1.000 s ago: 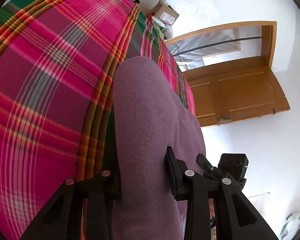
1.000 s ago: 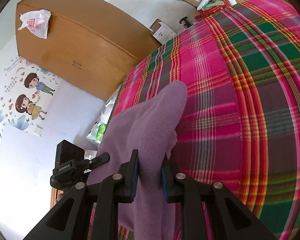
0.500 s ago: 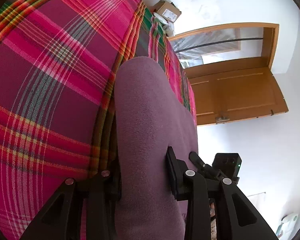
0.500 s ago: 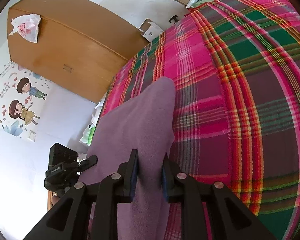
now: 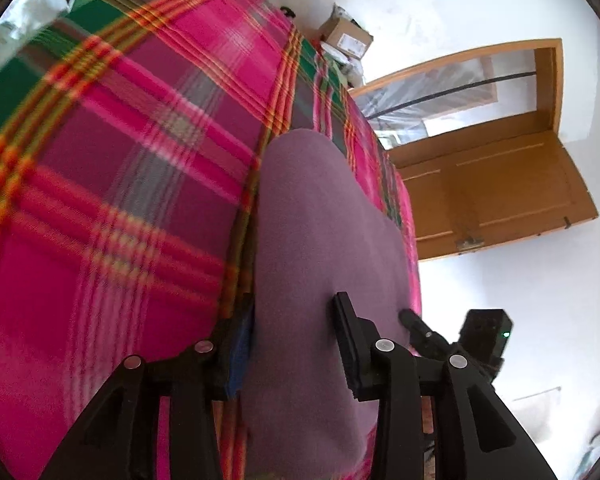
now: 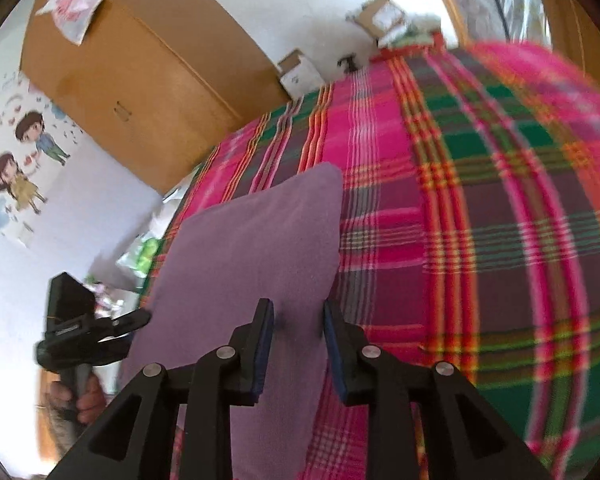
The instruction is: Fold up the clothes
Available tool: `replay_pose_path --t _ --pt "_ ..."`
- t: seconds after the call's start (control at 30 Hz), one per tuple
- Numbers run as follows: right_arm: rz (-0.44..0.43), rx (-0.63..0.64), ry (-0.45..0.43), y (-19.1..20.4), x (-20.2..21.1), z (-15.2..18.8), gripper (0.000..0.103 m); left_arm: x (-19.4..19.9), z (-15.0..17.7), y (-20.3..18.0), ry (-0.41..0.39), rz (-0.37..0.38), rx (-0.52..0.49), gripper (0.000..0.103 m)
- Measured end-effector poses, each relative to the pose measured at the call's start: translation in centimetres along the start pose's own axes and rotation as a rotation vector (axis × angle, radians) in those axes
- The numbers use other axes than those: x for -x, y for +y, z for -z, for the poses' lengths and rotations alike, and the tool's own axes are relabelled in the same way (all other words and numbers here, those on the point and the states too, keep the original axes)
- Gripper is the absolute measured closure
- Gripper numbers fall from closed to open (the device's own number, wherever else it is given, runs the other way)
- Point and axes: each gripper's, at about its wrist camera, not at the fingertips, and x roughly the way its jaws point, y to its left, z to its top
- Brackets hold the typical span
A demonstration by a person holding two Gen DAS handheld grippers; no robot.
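A purple fleece cloth (image 5: pixel 320 220) lies stretched forward over the pink plaid bed cover (image 5: pixel 120 160). My left gripper (image 5: pixel 292 340) is shut on the cloth's thick near edge, which bulges up between the fingers. In the right wrist view the same cloth (image 6: pixel 260 240) looks flat, with a straight far edge on the bed cover (image 6: pixel 480 220). My right gripper (image 6: pixel 298 320) is shut on the cloth's near right corner. The left gripper (image 6: pixel 96 320), held by a hand (image 6: pixel 80 400), sits at the cloth's left edge. The right gripper's body (image 5: pixel 484 332) shows beyond the cloth.
A wooden door (image 5: pixel 492 192) stands open past the bed's right side. A wooden wardrobe (image 6: pixel 140 80) with a plastic bag (image 6: pixel 72 4) on top is at the left. Cardboard boxes (image 6: pixel 300 72) sit against the far wall. Bags lie on the floor (image 6: pixel 144 252) left of the bed.
Both grippers have lifted and tilted back, so more of the far wall and boxes shows. The cloth now lies flatter and wider on the bed. Finger gaps look unchanged.
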Motion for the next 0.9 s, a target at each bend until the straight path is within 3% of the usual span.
replay_pose_path --t 0.27,0.5,0.67,0.9 --pt "0.060 0.135 -0.090 4.4 1.4 1.6 0.076 3.2 3.3 0.5 -0.003 -0.123 -0.059 0.064" --pt "0.061 0.312 -0.034 8.2 -0.2 4.7 0.078 4.8 5.2 0.8 -0.027 -0.219 -0.109 0.064" --pt "0.125 0.429 0.022 10.1 -1.1 7.6 0.078 5.9 6.0 0.5 -0.047 -0.275 -0.137 0.064" --pt "0.119 0.536 -0.056 13.6 -1.3 7.6 0.078 8.5 6.9 -3.3 -0.158 -0.167 -0.262 0.064"
